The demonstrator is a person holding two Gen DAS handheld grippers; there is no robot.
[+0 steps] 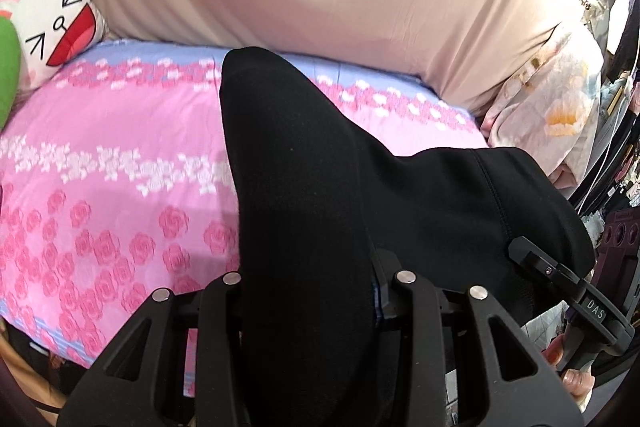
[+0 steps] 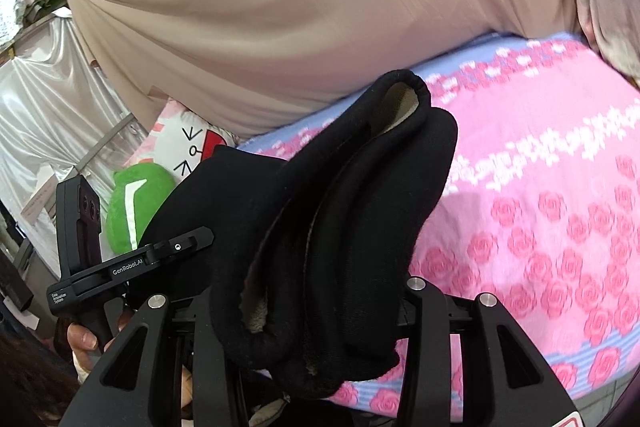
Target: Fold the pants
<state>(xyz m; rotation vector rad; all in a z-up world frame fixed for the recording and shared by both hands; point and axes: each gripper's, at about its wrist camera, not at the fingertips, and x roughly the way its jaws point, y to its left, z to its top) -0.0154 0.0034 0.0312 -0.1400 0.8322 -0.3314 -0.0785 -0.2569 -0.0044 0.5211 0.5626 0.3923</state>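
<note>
Inspecting the left wrist view first: the left gripper (image 1: 308, 307) is clamped narrowly on a thick bunch of the black pants (image 1: 304, 163), which hang lifted above the bed (image 1: 120, 155). At the right edge the right gripper (image 1: 532, 259) also grips the garment. No finished fold is evident; I judge the work at an early stage, with laying out and folding outstanding.

Right wrist view: the right gripper (image 2: 316, 311) is closed on a bundled, fleece-lined edge of the pants (image 2: 360, 187); the left gripper (image 2: 188, 243) grips the cloth opposite. The pink rose-printed bed (image 2: 540, 227) lies bare beneath. A beige drape (image 2: 300, 7), a cartoon-face pillow (image 2: 188, 143) and a green plush (image 2: 136, 207) border it.
</note>
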